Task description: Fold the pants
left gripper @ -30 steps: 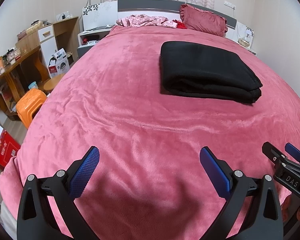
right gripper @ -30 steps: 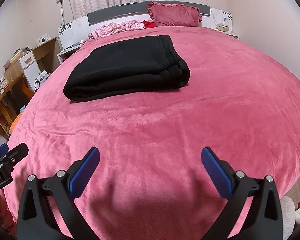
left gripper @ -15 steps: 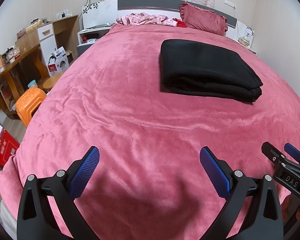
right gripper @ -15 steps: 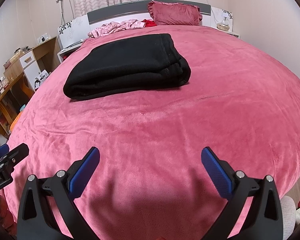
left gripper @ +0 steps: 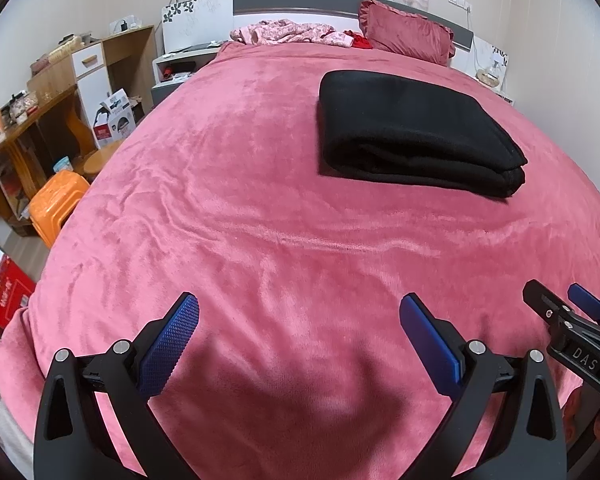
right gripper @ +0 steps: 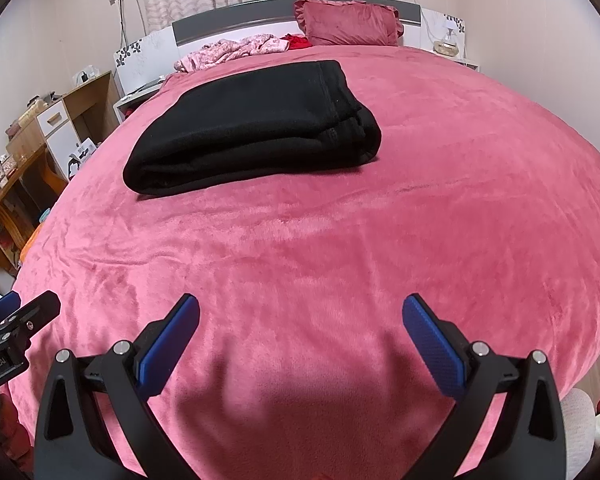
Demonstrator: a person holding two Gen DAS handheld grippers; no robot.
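Black pants [left gripper: 412, 128] lie folded into a thick rectangular bundle w/ soft rounded edges, matte knit-looking fabric, on the pink blanket [left gripper: 260, 200] mid-bed, nearer the headboard [left gripper: 300, 0] than the grippers. In the right wrist view the pants [right gripper: 256, 124] show stacked layers at the right end, approx 3 folds visible.

Left gripper [left gripper: 300, 340] is spread wide, nothing between its 2 fingers; blue pads [left gripper: 172, 344] have a fine diamond-grid texture on black angular plastic arms w/ silver screws. It hangs over bare blanket, well apart from the pants. Right gripper [right gripper: 300, 340] likewise gapes w/ nothing held, same blue textured pads [right gripper: 432, 344], over the blanket's near part.

Blanket is plush fleece, shiny nap, shallow wrinkles running across. A dark red ruffled pillow [left gripper: 406, 32] sits at the headboard, beside a crumpled pink floral cloth [left gripper: 292, 34]. Left of the bed: wooden desk [left gripper: 32, 120], orange plastic stool [left gripper: 56, 204].
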